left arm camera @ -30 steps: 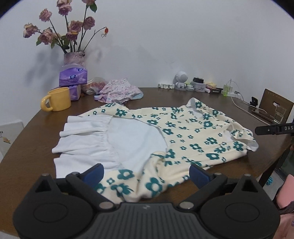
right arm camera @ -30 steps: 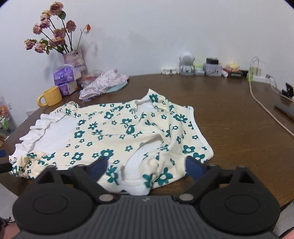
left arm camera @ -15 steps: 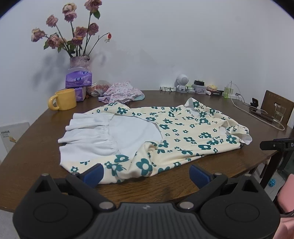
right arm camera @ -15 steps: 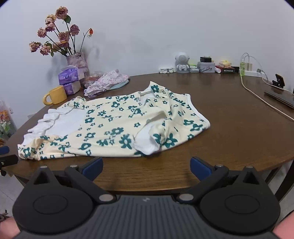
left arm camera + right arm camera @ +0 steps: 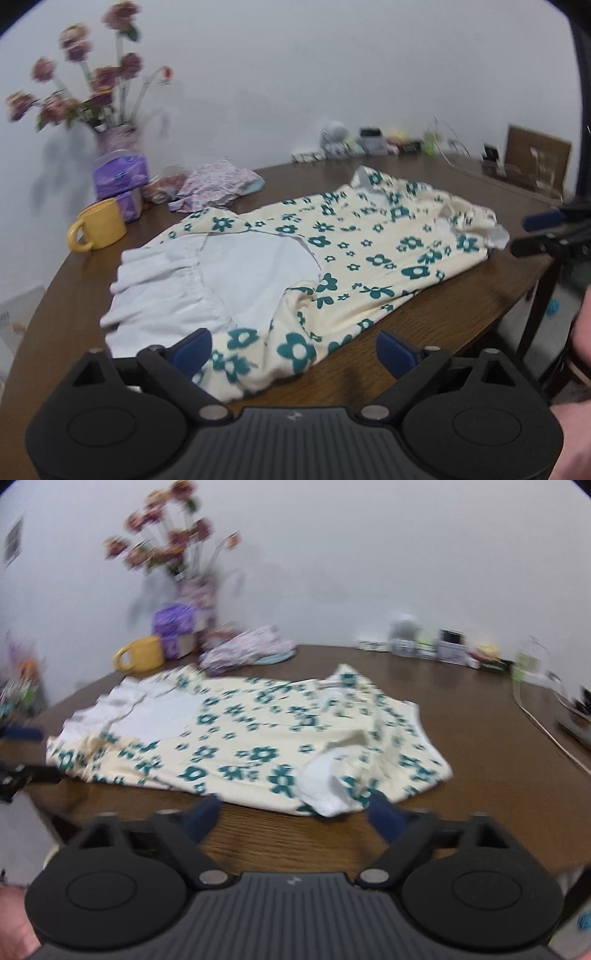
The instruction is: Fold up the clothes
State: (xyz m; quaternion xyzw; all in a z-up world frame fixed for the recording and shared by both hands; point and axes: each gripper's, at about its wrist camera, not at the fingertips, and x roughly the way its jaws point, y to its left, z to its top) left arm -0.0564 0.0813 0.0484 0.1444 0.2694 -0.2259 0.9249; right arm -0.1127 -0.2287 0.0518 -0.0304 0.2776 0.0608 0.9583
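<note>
Left wrist: left gripper [image 5: 293, 349] jaws closing, still wide, the dress [image 5: 332, 258] hem lying between them on the table [image 5: 461, 314]. Right wrist: right gripper [image 5: 293, 812] jaws closing at the dress's near edge, not pressing it.

This looks like a room in a home. A round brown wooden tabletop [image 5: 461, 306] stands by a plain white wall. On the far left are a vase of pink flowers [image 5: 110, 92], purple tissue packs [image 5: 120, 175] and a yellow mug [image 5: 99, 229]. A flowered dress [image 5: 369, 240] lies spread out. Small gadgets and cables [image 5: 443, 648] sit along the far edge.
</note>
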